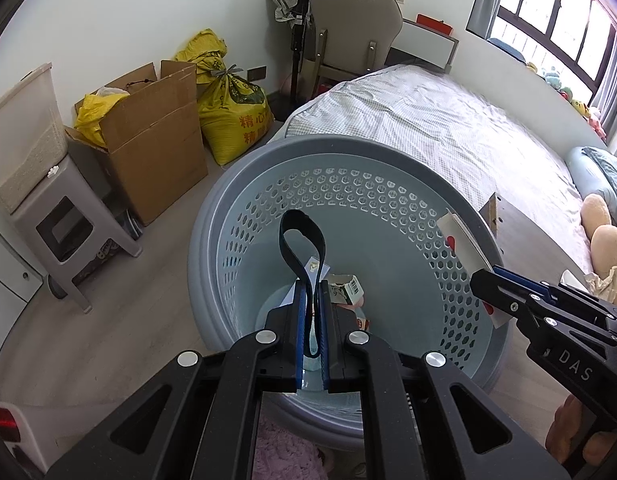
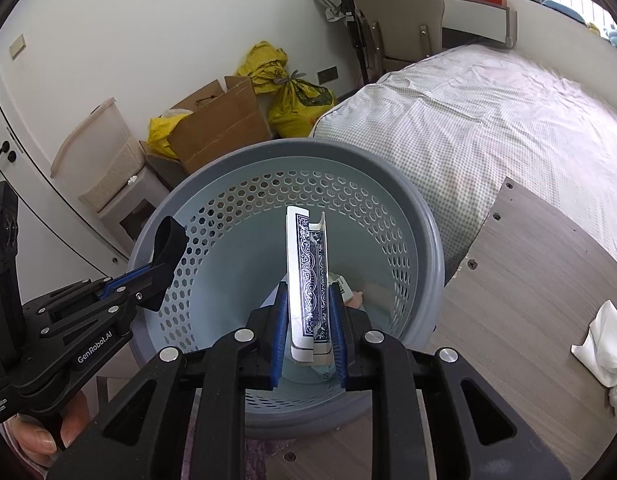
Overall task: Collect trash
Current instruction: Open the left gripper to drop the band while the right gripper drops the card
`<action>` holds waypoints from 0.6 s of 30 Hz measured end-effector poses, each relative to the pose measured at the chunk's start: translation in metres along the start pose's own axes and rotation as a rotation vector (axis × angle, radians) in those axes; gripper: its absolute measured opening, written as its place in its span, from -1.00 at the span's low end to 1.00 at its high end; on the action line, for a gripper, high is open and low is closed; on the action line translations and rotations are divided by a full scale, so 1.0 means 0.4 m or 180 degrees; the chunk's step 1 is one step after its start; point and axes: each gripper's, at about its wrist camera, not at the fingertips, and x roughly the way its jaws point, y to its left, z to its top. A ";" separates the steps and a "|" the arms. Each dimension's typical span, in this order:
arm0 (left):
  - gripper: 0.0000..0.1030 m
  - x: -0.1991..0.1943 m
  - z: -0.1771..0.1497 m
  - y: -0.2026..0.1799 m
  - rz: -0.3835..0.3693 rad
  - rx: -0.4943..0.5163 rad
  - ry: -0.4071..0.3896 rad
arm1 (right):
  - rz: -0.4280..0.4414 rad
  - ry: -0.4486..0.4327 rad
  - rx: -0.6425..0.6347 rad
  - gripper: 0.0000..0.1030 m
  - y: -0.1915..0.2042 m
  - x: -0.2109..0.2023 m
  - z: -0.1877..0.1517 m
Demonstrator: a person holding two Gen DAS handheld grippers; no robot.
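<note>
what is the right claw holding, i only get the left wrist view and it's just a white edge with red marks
Observer: A flat card box with a blue ornate pattern on its face, clamped in the right claw above the basket.
Operator: is the box closed up
Observer: No, the top flap stands open, and the patterned face has white torn spots.
Operator: where does my strap look from that side
Observer: The black strap sticks up from the left claw and shows against the basket's left inner wall, near the rim rather than the middle.
</note>
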 end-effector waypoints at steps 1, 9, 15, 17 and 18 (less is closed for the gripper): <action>-0.88 0.003 0.001 -0.001 -0.0002 0.0002 0.0005 | -0.0004 0.0001 0.0005 -0.61 -0.001 0.001 -0.001; -0.88 0.020 0.006 -0.013 -0.0039 0.0029 0.0038 | -0.0014 0.0015 0.0012 -0.61 -0.004 0.008 0.007; -0.87 0.023 0.009 -0.015 -0.0028 0.0025 0.0047 | -0.0021 0.0010 0.0015 -0.61 -0.004 0.008 0.011; -0.86 0.021 0.011 -0.015 -0.0023 0.0020 0.0034 | -0.0026 -0.0010 0.0015 -0.57 -0.004 0.007 0.016; -0.81 0.018 0.012 -0.015 -0.0011 0.0022 0.0023 | -0.0025 -0.0017 0.0014 -0.56 -0.005 0.006 0.018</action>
